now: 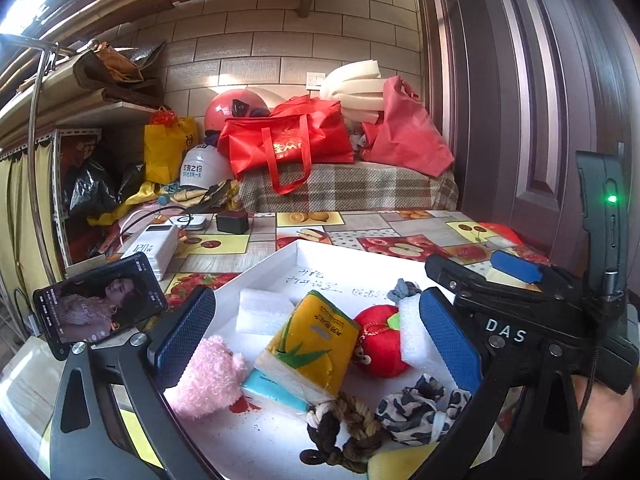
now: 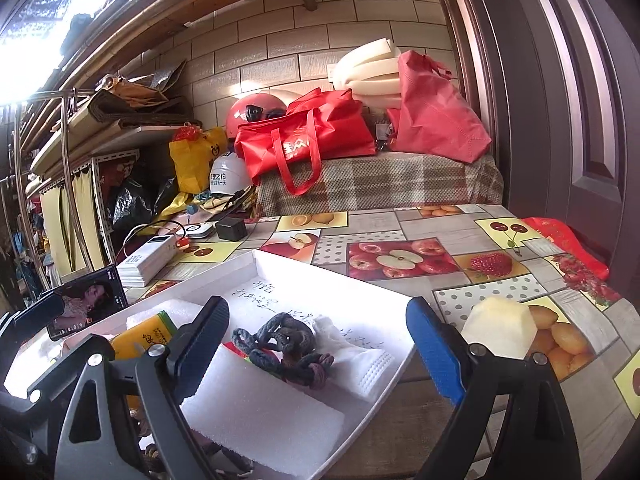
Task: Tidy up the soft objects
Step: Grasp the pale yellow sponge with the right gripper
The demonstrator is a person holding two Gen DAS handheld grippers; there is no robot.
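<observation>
Where left sees apple plush (image 1: 380, 340), right sponge (image 2: 498, 328)

"DAS" in white letters on the right gripper (image 1: 460, 280) body, right of the left jaws. Handwriting on the white tray (image 1: 304, 256) floor, ahead of the jaws, unreadable.

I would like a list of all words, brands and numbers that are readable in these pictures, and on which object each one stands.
"DAS": white letters on the right claw, seen from the left wrist.
White helmet: Chinese lines, too small to read surely.
Tray: handwriting on its floor, illegible.
Yellow tissue pack: print too blurred.
Red bag: logo partly hidden by the strap.
Power bank: marking unclear.
</observation>
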